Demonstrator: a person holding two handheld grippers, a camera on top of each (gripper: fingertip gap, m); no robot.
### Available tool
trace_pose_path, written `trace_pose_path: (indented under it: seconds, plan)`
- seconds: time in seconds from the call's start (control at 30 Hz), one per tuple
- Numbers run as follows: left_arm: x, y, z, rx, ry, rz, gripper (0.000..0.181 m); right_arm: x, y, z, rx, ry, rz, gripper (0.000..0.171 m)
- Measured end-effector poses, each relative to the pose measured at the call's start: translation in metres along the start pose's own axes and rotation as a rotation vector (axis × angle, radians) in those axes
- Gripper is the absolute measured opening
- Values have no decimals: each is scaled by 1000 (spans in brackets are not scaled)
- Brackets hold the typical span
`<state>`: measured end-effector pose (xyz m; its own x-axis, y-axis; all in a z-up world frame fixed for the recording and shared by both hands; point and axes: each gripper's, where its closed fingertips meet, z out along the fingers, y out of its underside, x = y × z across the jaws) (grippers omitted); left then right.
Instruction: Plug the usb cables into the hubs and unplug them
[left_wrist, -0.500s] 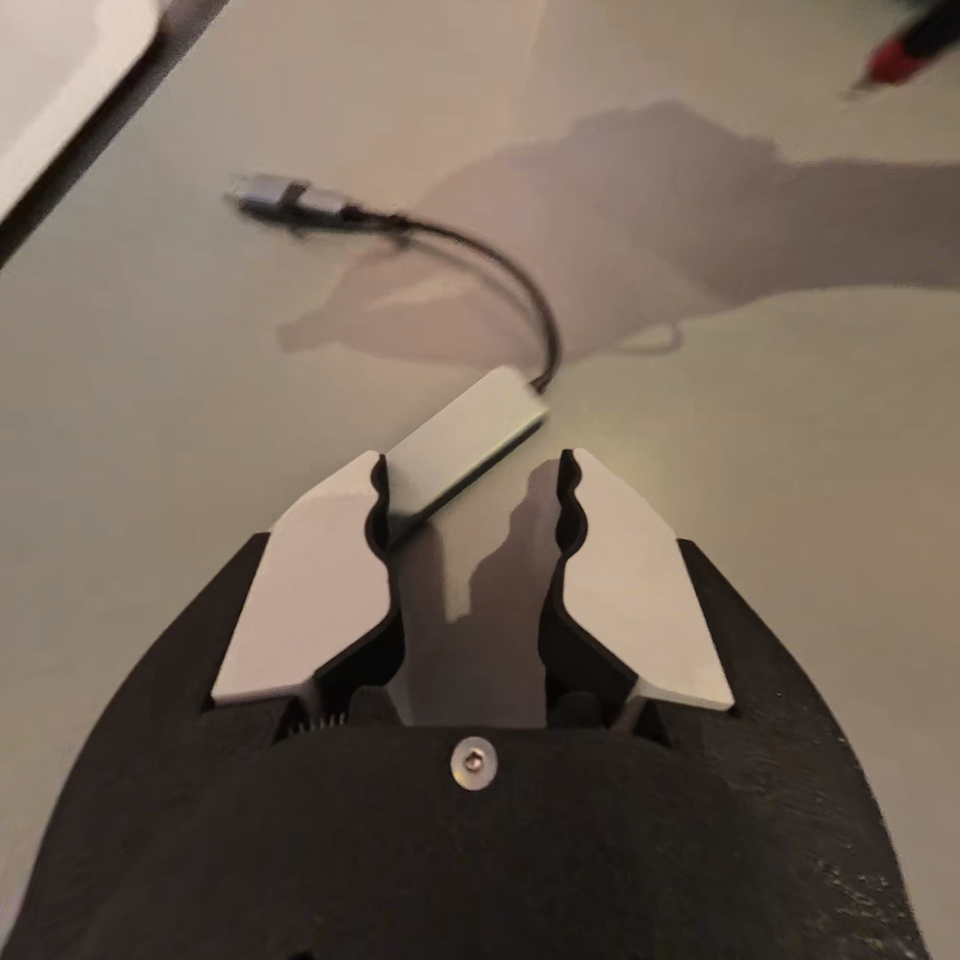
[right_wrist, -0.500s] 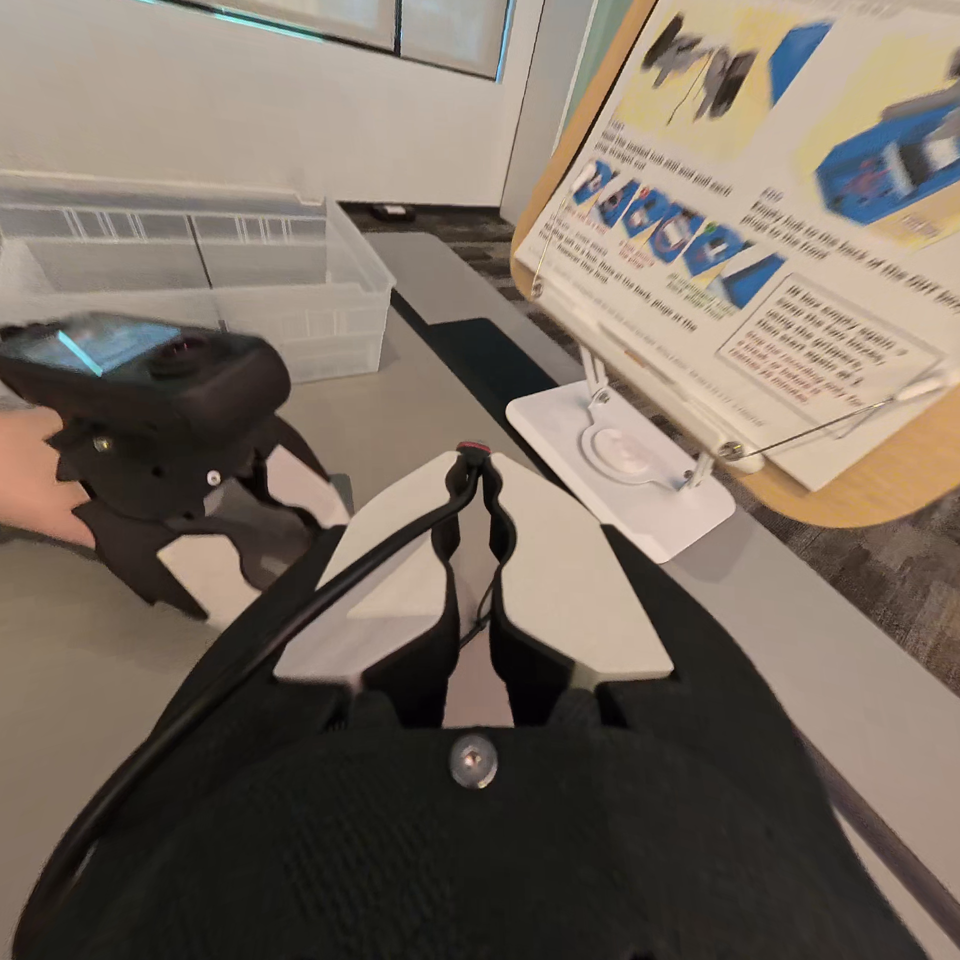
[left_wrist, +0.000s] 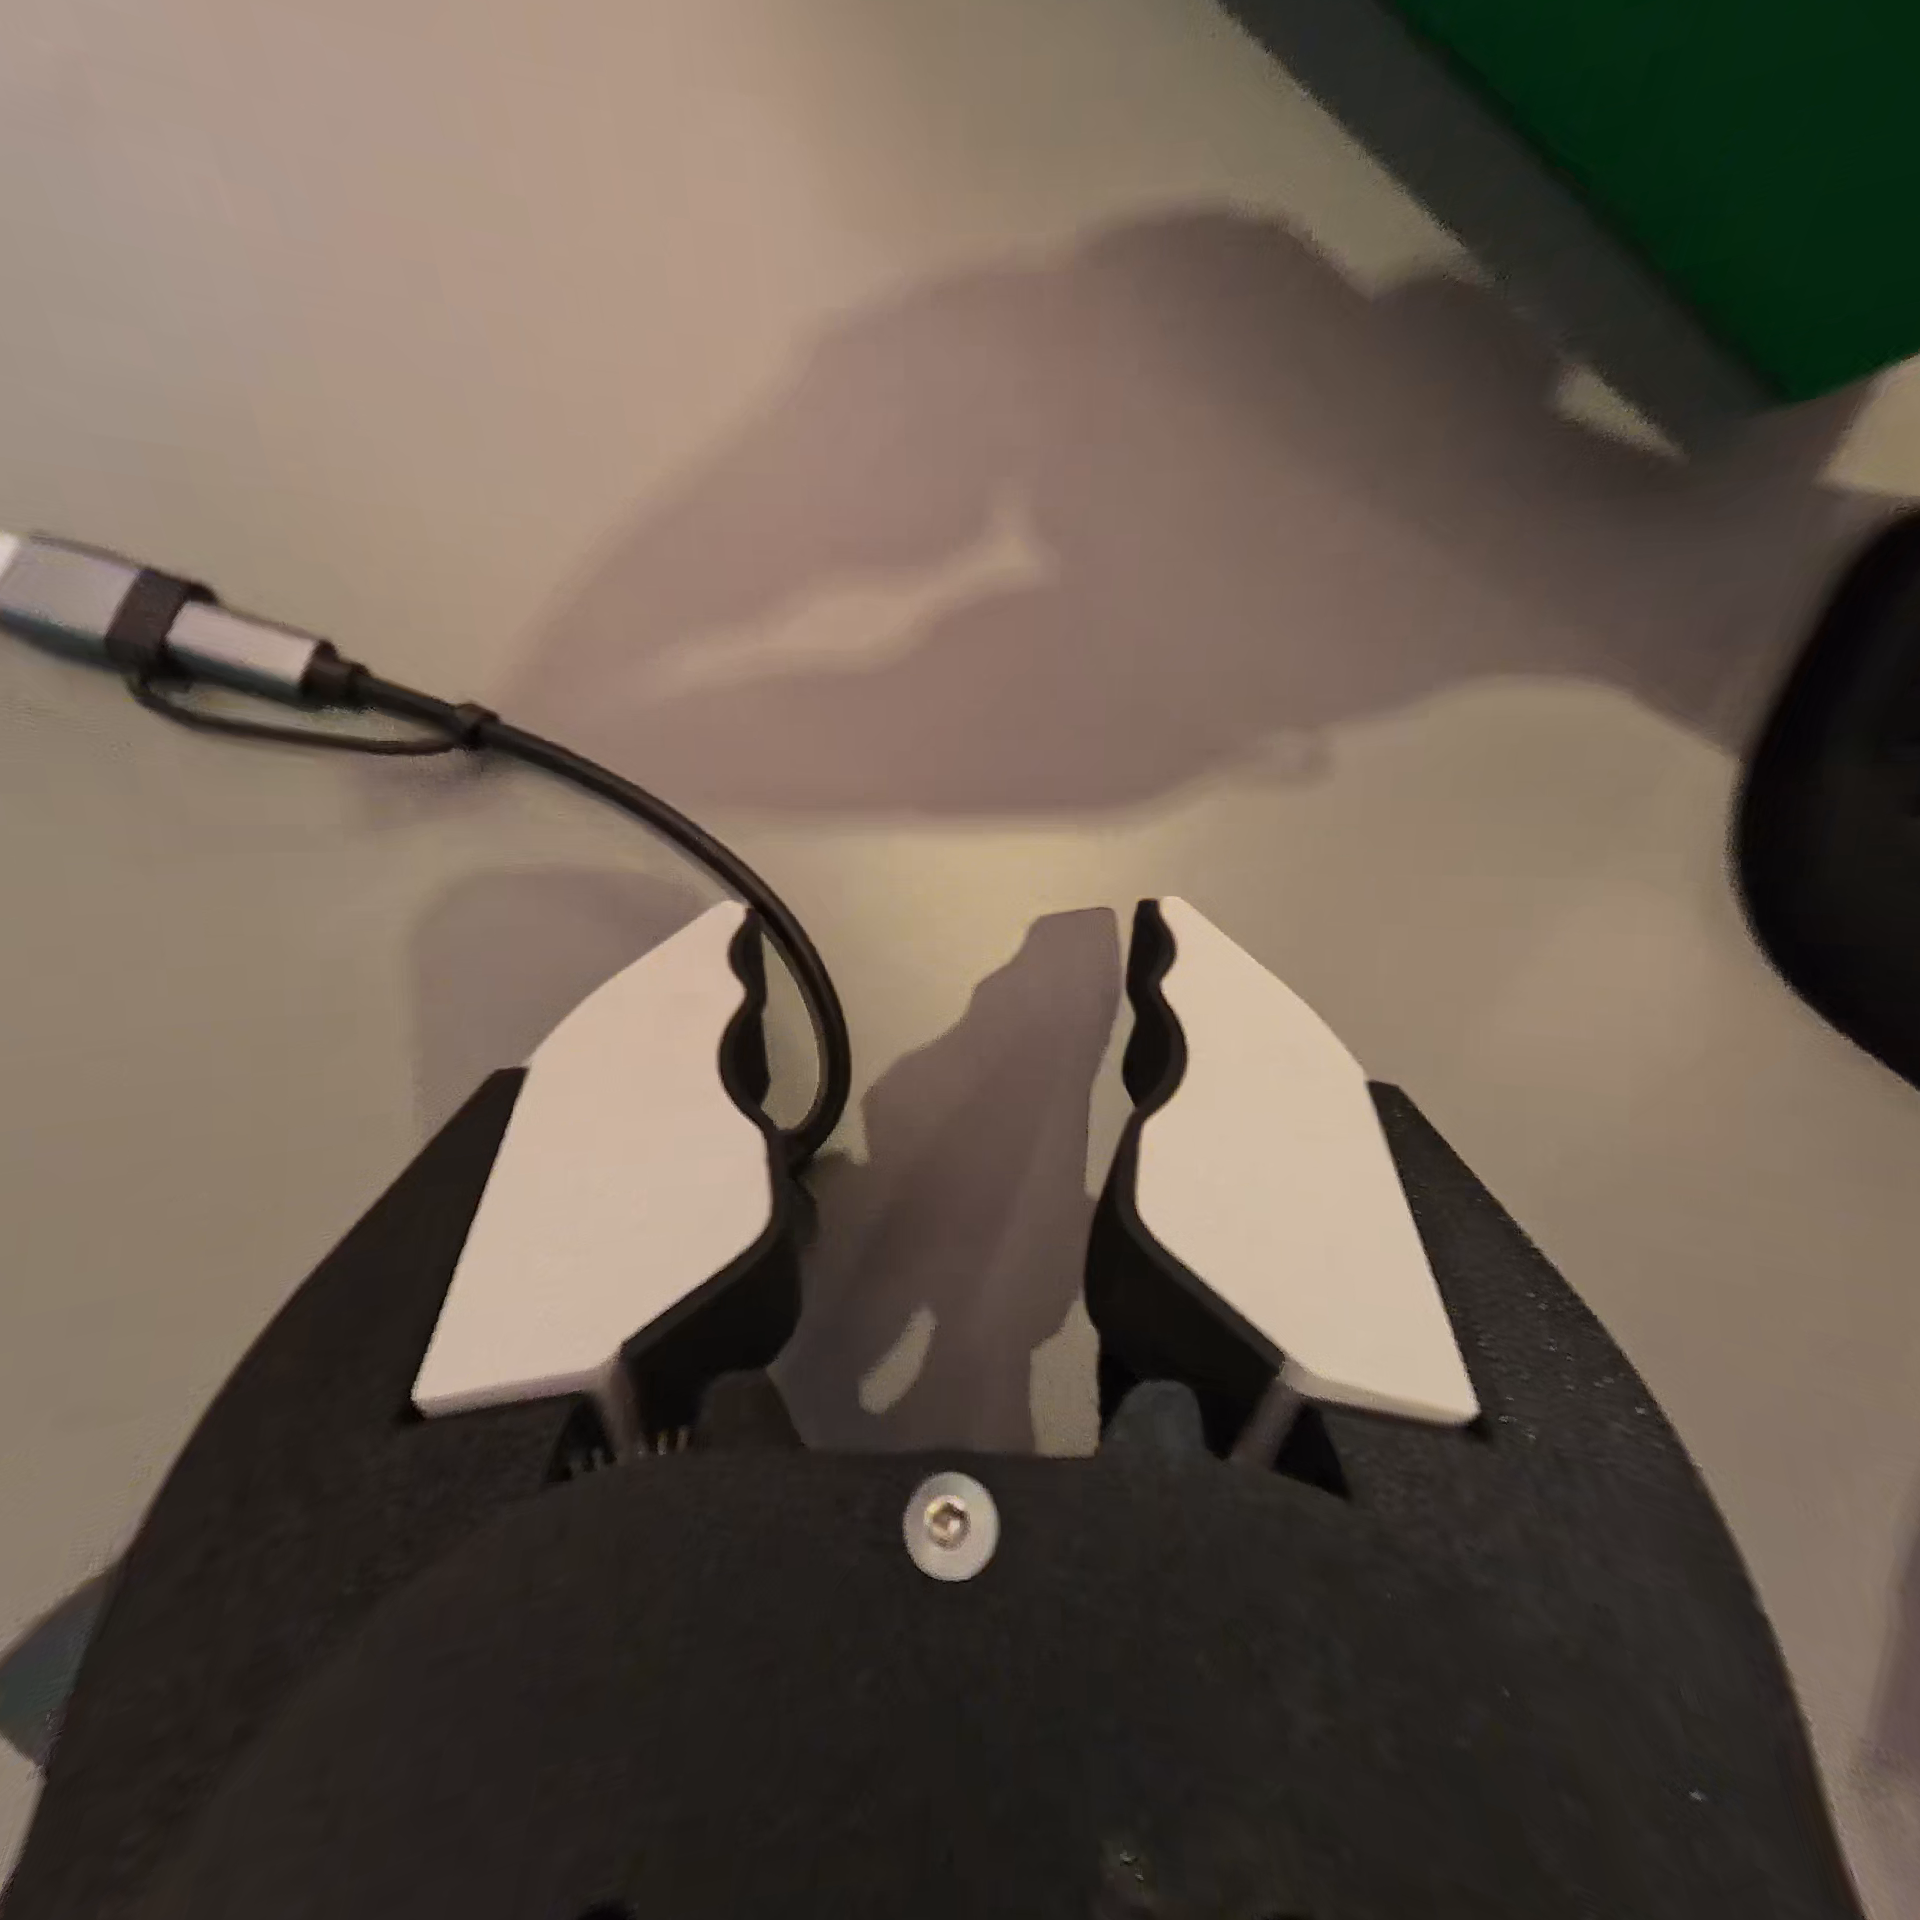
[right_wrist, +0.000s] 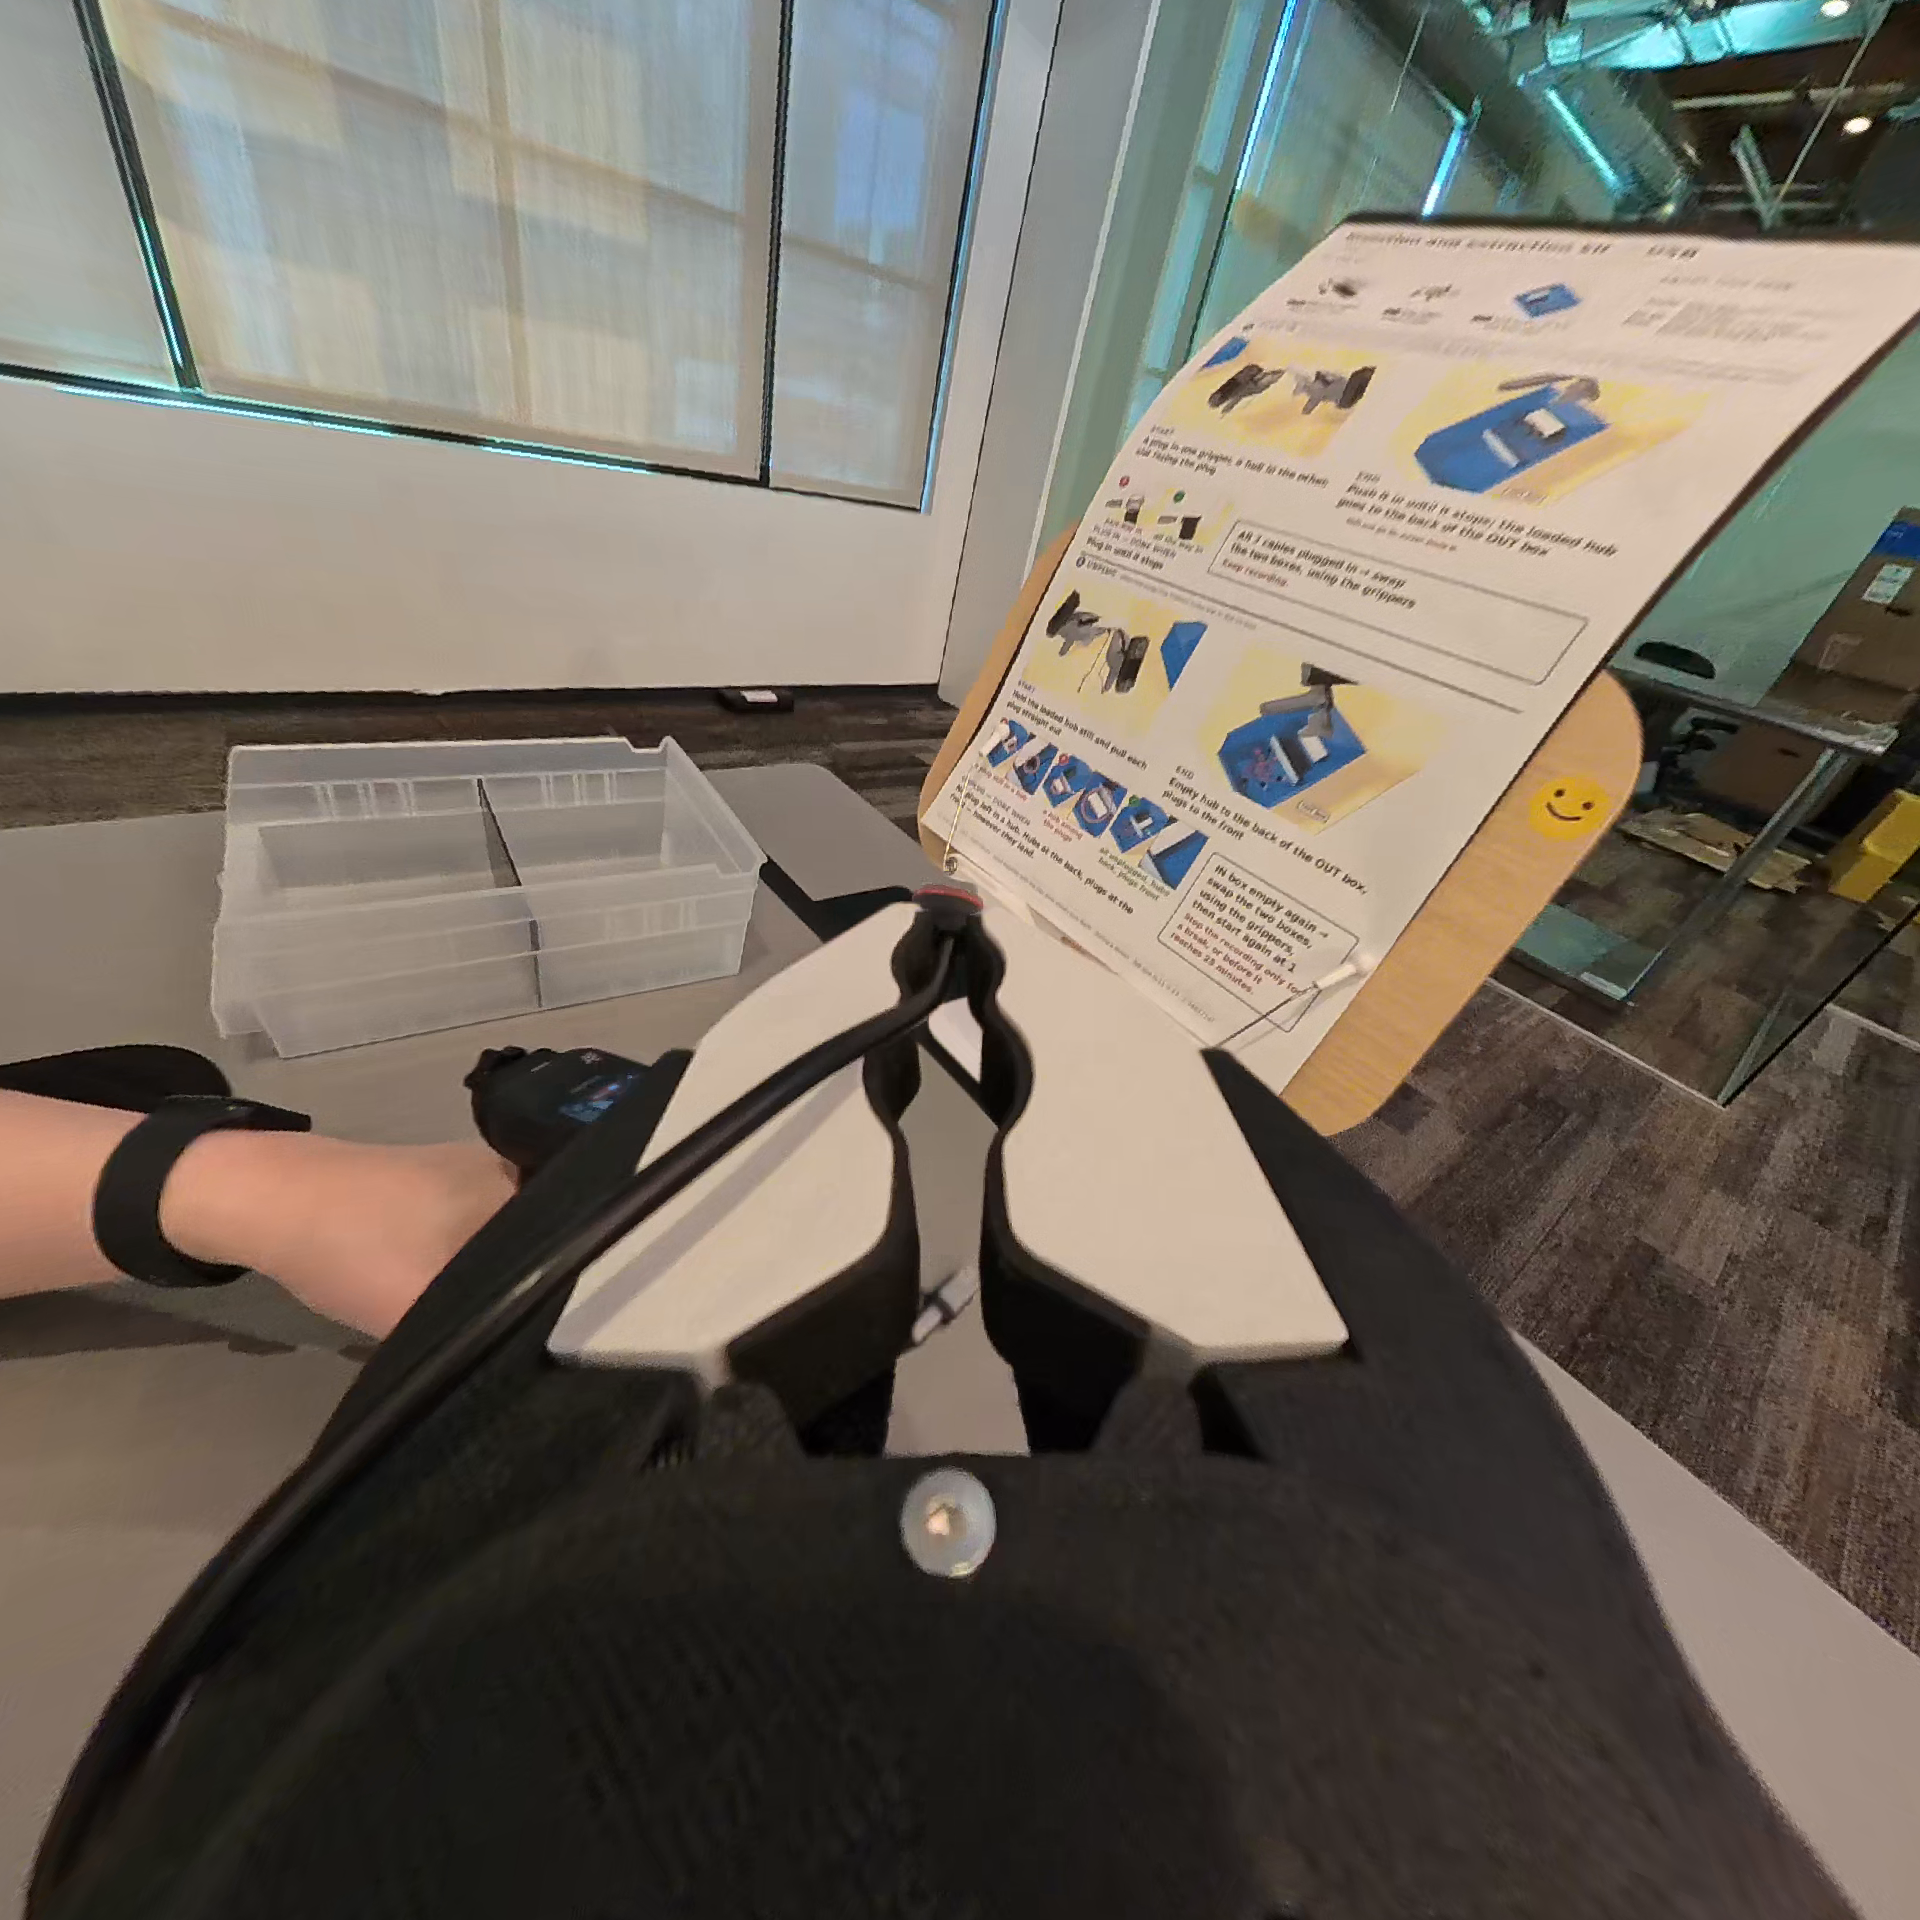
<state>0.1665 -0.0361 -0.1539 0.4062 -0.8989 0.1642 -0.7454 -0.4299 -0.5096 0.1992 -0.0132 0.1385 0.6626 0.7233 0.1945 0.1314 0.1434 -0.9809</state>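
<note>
In the left wrist view my left gripper (left_wrist: 940, 914) is open and empty, low over the grey table (left_wrist: 312, 987). The hub's black cable (left_wrist: 665, 821) curves from its grey plug (left_wrist: 156, 623) at the left edge to under my left finger (left_wrist: 623, 1143). The hub's body is hidden beneath the gripper. In the right wrist view my right gripper (right_wrist: 951, 914) is shut on a black USB cable (right_wrist: 727, 1122); its red-ringed plug end (right_wrist: 943, 896) sticks out at the fingertips. The cable trails down to the left. The left gripper (right_wrist: 561, 1101) shows low at the left, held by a hand.
A clear plastic divided bin (right_wrist: 478, 883) stands at the back of the table. An instruction sheet on a wooden stand (right_wrist: 1299, 675) rises to the right, near the table edge (right_wrist: 1662, 1507). A dark object (left_wrist: 1849, 831) and something green (left_wrist: 1714, 156) sit at the right. My hands' fingertips stand some 30 centimeters from each other.
The left gripper has moved forward over the hub, which was between the fingertips and is now hidden. The right gripper has risen and tilted up, still shut on the cable.
</note>
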Motion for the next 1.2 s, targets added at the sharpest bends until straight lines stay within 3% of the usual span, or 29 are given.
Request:
trace_pose_path:
  seconds: [0.03, 0.2, 0.6, 0.8, 0.97, 1.1, 1.2]
  plan:
    - [10, 5, -2, 0, 37, 1, 62, 1, -2, -3, 8, -2, -1, 6]
    - [50, 48, -26, 4, 175, -78, 53, -2, -10, -8, 38, -30, 7, 6]
    - [32, 149, -94, 73, 23, -359, 45, -18, -25, -15, 81, -87, -14, 6]
    - [1, 168, -122, 134, -134, -433, 50, -24, -26, -14, 78, -103, -26, 6]
    - [-12, 151, -129, 249, -221, -486, 50, -22, -26, -14, 81, -101, -24, 6]
    - [-31, 153, -114, 137, -460, -415, 63, -20, -25, -15, 80, -84, -35, 6]
    - [-37, 161, -103, 44, -542, -381, 61, -19, -25, -15, 80, -72, -51, 7]
